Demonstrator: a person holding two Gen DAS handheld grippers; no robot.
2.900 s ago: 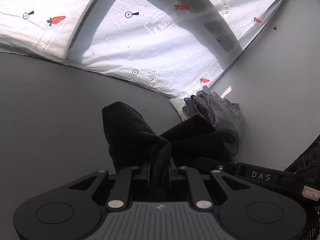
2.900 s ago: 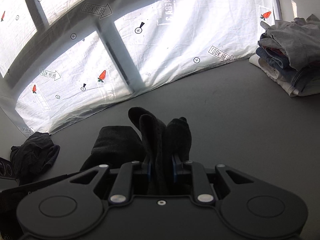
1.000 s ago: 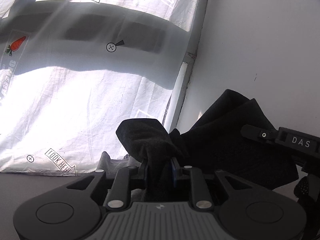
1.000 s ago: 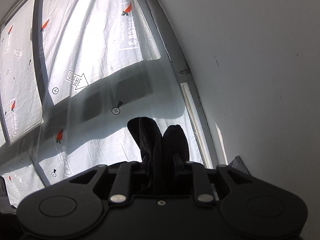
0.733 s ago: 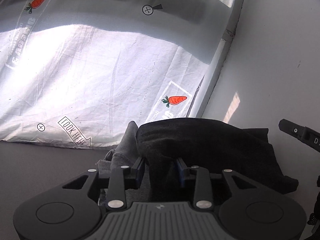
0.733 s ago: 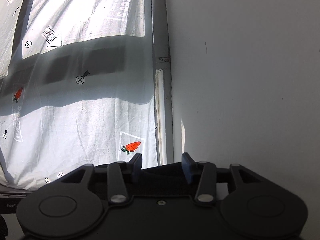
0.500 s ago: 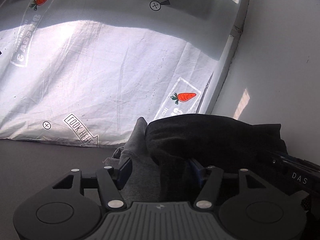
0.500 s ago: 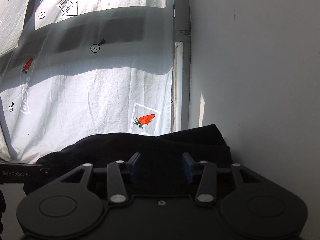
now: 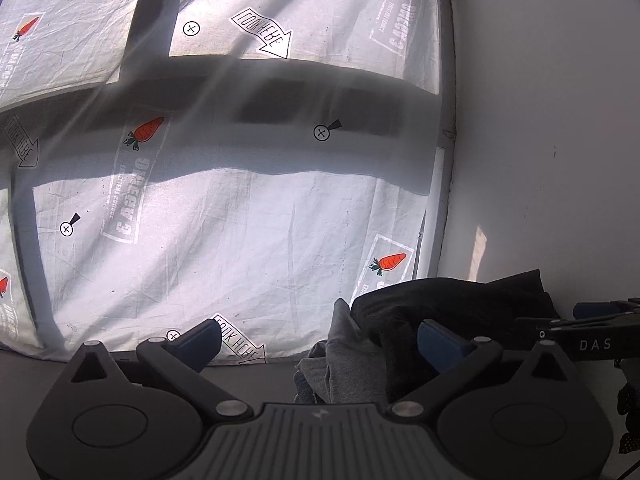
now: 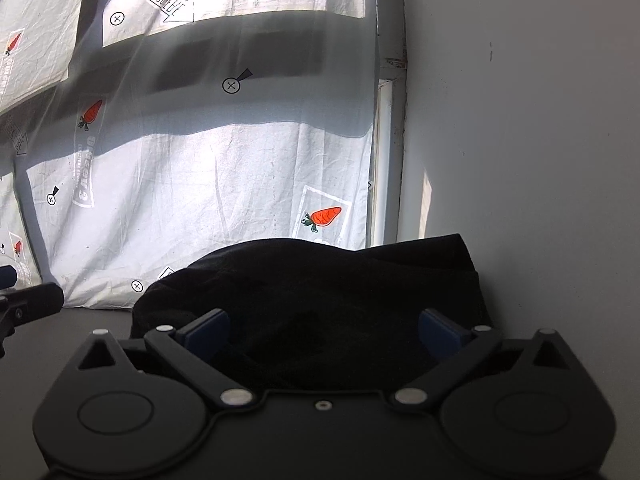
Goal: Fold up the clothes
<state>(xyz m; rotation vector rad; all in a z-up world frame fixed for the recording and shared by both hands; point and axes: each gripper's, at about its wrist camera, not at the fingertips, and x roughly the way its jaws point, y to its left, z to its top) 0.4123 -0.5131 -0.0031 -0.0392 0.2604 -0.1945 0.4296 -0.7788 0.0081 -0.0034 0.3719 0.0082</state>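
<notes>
Black garment (image 10: pixel 320 300) now rests on the clothes pile (image 9: pixel 332 364), released by both spread-wide tools, formerly clenched.

— How is the left gripper (image 9: pixel 320 344)?
— Jaws spread wide, blue pads (image 9: pixel 199 342) far apart, gripping nothing.
— The right gripper (image 10: pixel 322 330)?
— Also wide open, nothing pinched. In the left view its tip sits at the right edge.
</notes>
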